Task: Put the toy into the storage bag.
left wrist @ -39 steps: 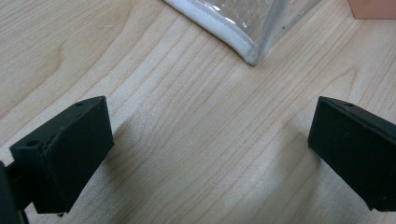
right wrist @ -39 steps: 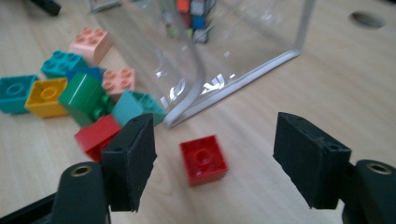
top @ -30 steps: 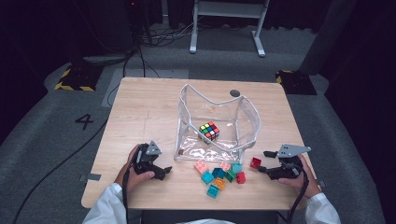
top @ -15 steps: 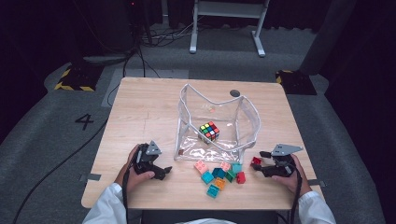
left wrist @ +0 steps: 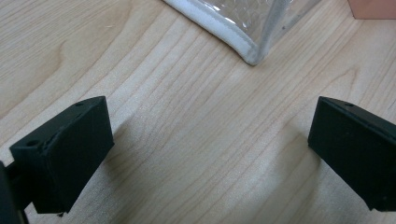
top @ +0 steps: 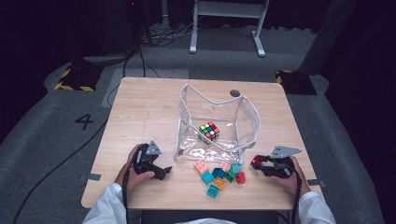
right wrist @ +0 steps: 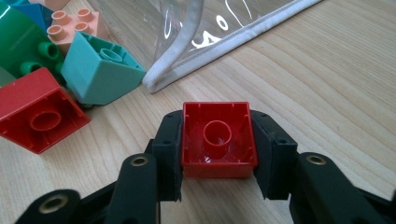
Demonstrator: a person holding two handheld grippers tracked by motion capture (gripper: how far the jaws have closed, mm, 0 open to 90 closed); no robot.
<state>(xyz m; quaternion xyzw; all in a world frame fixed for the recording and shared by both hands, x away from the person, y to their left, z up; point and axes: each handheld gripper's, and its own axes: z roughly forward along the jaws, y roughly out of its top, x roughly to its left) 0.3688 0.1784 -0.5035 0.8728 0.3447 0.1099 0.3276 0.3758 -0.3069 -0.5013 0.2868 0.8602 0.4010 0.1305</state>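
High view: a white "4" point(top: 84, 121) is marked on the grey floor left of the table point(top: 144, 107). The red block point(right wrist: 218, 139), a square toy brick lying hollow side up with one round tube inside, sits on the table at the near right corner of the clear pouch point(top: 215, 122); the right gripper point(right wrist: 217, 149) has just been closing and now clamps it on both sides. The pouch (white-edged, open-topped) holds a colour cube point(top: 209, 131), and the left gripper point(left wrist: 205, 154) rests wide open over bare wood.
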